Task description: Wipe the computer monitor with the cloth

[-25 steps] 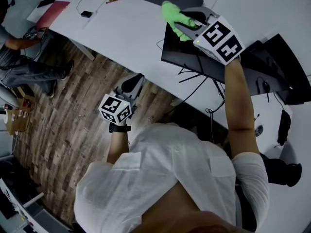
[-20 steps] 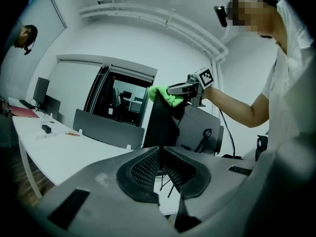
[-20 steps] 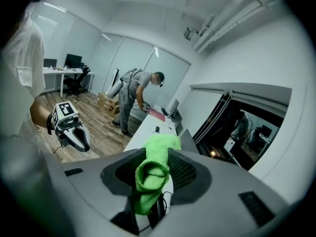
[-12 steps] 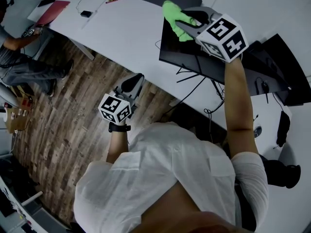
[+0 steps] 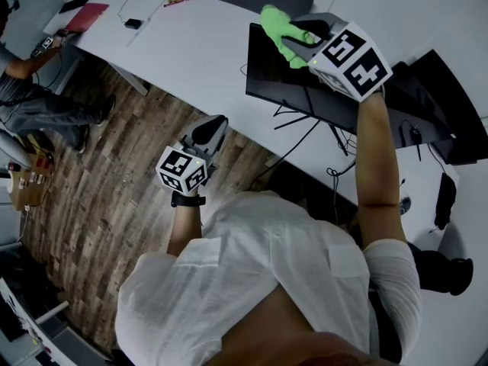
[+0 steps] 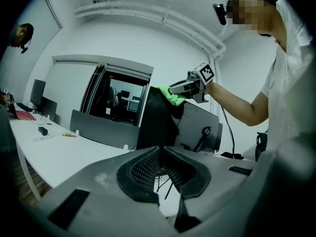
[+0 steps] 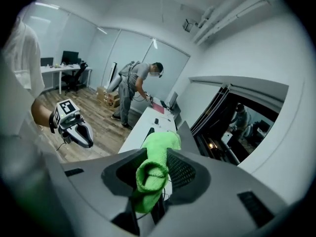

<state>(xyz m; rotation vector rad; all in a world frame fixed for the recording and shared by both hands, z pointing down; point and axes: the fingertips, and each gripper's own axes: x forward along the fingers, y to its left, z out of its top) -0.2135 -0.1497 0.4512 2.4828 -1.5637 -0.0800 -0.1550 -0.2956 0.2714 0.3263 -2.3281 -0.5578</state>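
1. The right gripper's (image 7: 158, 149) fingers (image 7: 183, 171) stood narrow and were closing, pressed on a bunched green cloth (image 7: 152, 176) that filled the gap between them and spilled out past the tips.
2. In the head view, the right gripper (image 5: 301, 36) was held out at arm's length over the bench (image 5: 191, 44), and the green cloth (image 5: 278, 25) lay against the upper edge of the black monitor (image 5: 278, 78).
3. The left gripper view showed the same contact from the side: the cloth (image 6: 173, 97) sat at the top corner of the monitor (image 6: 154, 125), which stood upright on the white bench (image 6: 64, 154).
4. The left gripper's (image 6: 160, 151) fingers (image 6: 143, 171) were drawn together at the tips with nothing between them.
5. The left gripper (image 5: 207, 134) hung low, beside the person's body and above the wooden floor (image 5: 99, 204), well apart from the monitor.
6. Dark cables (image 5: 305, 128) trailed below the monitor, across the bench's near edge.
7. At the bench's far end lay a red folder (image 5: 84, 15), near which another person (image 5: 27, 97) was standing.
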